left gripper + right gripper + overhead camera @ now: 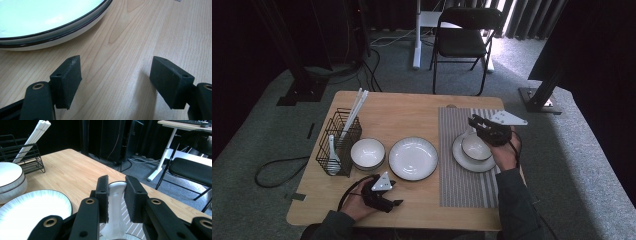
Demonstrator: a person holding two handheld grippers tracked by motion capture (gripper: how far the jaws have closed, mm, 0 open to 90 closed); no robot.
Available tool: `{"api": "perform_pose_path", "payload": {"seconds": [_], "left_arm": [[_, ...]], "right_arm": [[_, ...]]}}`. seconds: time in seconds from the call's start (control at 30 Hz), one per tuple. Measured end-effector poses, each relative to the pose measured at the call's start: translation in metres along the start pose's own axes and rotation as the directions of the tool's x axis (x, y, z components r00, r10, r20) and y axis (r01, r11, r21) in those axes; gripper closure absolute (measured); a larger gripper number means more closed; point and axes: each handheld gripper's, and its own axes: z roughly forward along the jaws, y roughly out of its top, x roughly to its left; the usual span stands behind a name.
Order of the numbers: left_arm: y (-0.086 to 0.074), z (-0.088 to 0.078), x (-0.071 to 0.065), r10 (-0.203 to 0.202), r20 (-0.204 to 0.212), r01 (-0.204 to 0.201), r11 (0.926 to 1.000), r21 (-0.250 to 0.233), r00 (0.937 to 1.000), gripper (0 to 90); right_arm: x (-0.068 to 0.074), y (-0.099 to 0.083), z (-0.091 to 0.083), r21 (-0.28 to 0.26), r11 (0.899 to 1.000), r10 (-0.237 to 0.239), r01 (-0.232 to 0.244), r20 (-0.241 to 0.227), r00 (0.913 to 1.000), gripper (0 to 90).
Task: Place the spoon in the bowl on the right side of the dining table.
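Spoon (115,205) clamped in R tool (116,195)

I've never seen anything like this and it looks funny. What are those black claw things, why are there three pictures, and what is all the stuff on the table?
A person sits at a wooden table and holds a black pinching tool in each hand. One camera looks down from above; the other two ride on the tools and look along their jaws. The left gripper is open over bare wood, next to a white plate. The right gripper pinches the handle of a white spoon above a small bowl that sits on a plate on a striped mat. Another bowl and a wire rack with chopsticks are there too.
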Motion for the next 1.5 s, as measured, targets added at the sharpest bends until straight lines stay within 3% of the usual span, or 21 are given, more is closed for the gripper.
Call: {"api": "perform_pose_path", "payload": {"seconds": [0.97,1.5], "left_arm": [[0.0,0.0,0.0,0.001,-0.002,-0.001,1.0,-0.003,1.0,26.0],[0.0,0.0,0.0,-0.002,-0.002,0.002,1.0,-0.002,1.0,26.0]], "right_arm": [[-0.016,-0.038,-0.021,0.053,0.998,0.04,-0.044,0.067,0.997,74.0],[-0.013,-0.058,-0.029,0.089,0.994,0.057,-0.064,0.076,0.9955,74.0]]}}
